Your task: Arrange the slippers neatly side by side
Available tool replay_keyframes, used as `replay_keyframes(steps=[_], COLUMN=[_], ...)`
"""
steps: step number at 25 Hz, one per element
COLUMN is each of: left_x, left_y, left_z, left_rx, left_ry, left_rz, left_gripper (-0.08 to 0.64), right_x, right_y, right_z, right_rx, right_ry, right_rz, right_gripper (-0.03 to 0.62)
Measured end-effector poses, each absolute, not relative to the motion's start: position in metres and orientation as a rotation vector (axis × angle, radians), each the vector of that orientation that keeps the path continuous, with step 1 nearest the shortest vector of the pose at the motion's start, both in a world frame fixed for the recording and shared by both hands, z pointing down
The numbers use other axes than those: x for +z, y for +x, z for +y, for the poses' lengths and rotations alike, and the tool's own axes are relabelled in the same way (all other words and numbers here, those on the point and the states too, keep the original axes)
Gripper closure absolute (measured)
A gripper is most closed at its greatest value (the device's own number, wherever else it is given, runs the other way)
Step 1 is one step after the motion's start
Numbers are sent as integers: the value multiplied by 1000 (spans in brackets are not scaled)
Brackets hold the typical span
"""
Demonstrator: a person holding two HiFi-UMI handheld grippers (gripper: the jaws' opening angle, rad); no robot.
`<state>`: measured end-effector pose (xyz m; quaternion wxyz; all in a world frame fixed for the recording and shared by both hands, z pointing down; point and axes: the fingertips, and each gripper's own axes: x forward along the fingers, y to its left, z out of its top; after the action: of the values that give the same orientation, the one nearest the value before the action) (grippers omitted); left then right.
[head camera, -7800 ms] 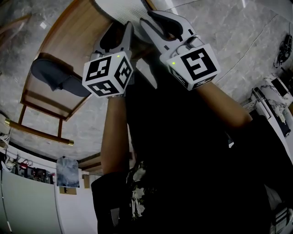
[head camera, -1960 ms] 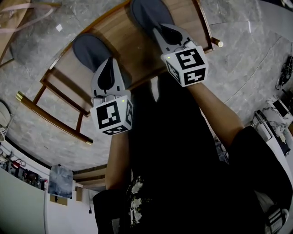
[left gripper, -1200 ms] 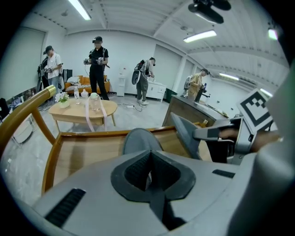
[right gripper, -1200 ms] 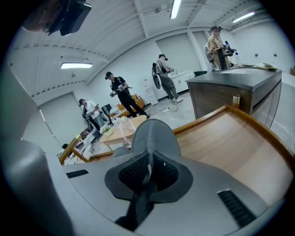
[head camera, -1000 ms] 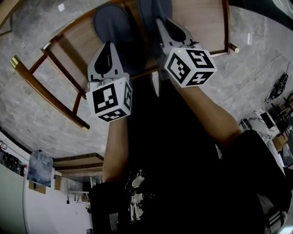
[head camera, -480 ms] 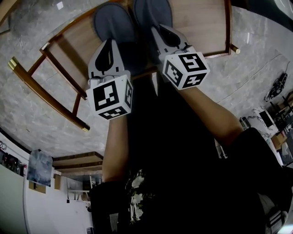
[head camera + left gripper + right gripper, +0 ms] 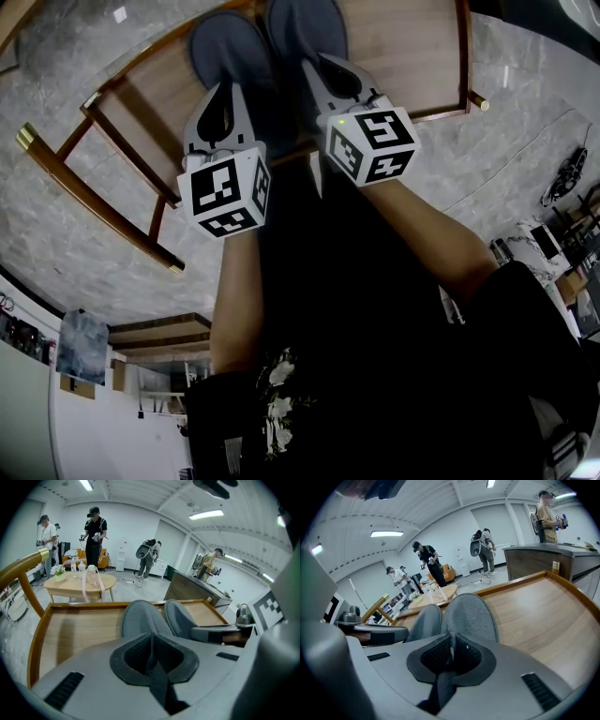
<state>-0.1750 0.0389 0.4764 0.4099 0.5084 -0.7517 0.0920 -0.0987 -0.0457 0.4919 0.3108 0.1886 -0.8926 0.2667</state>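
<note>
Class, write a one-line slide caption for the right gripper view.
Right tool shut on the right slipper's heel, the left slipper lying close beside it on a wooden surface.

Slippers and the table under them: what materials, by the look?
Left slipper and right slipper: grey textile, matte and slightly fuzzy, maybe felt or fleece; no sheen, soft rounded toes. Table: wood or wood veneer with a satin finish; straight grain lines, raised rim. Frame end cap: probably brass-coloured metal; glossy golden highlight.
</note>
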Motion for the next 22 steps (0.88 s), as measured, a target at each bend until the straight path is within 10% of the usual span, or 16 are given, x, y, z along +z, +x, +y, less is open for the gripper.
replay_keyframes(steps=[22], left_x=[497], left_y=[-161], left_z=[23], left_rx=[138], left_ry=[1295], left_rz=[-1775], left_gripper=[555], right_x=[495], right_y=[-104], right_z=[-36], right_rx=[905], right_ry=[584], right_rz=[-2305], right_gripper=[572])
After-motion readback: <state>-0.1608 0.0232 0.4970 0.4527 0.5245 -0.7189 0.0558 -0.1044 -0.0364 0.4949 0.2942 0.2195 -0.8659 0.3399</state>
